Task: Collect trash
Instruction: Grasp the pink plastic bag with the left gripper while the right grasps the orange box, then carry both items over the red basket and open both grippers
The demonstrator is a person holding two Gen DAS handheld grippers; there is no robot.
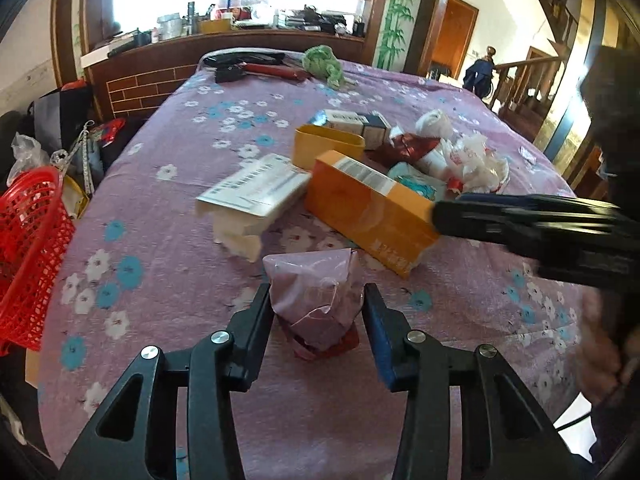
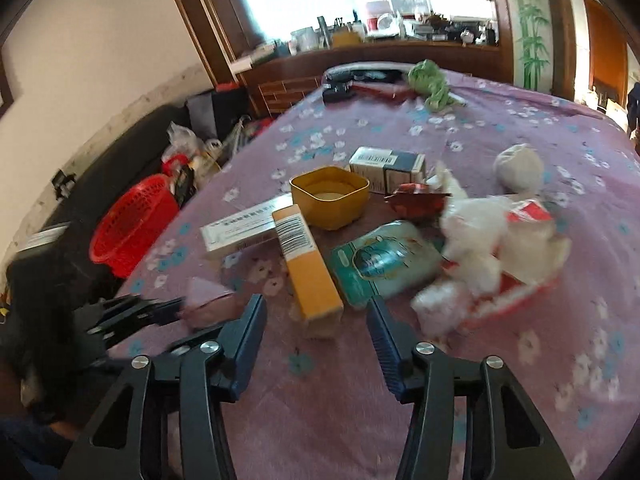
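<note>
A pile of trash lies on the purple flowered tablecloth [image 1: 168, 248]: a long orange box [image 1: 368, 212], a white box [image 1: 256, 192], a yellow tub [image 1: 326, 148], a teal wipes pack [image 2: 380, 264] and crumpled white and red wrappers [image 2: 492, 256]. My left gripper [image 1: 316, 300] has its fingers on both sides of a crumpled pinkish clear bag [image 1: 316, 292]. My right gripper [image 2: 316, 312] is open, its fingers either side of the near end of the orange box [image 2: 308, 264]. It also shows in the left wrist view [image 1: 520, 220], beside that box.
A red mesh basket [image 1: 28, 256] stands off the table's left edge, also in the right wrist view [image 2: 132, 220]. A green cloth [image 1: 324, 62] and dark tools lie at the far end. A cluttered wooden counter stands behind. A doorway and stairs are at right.
</note>
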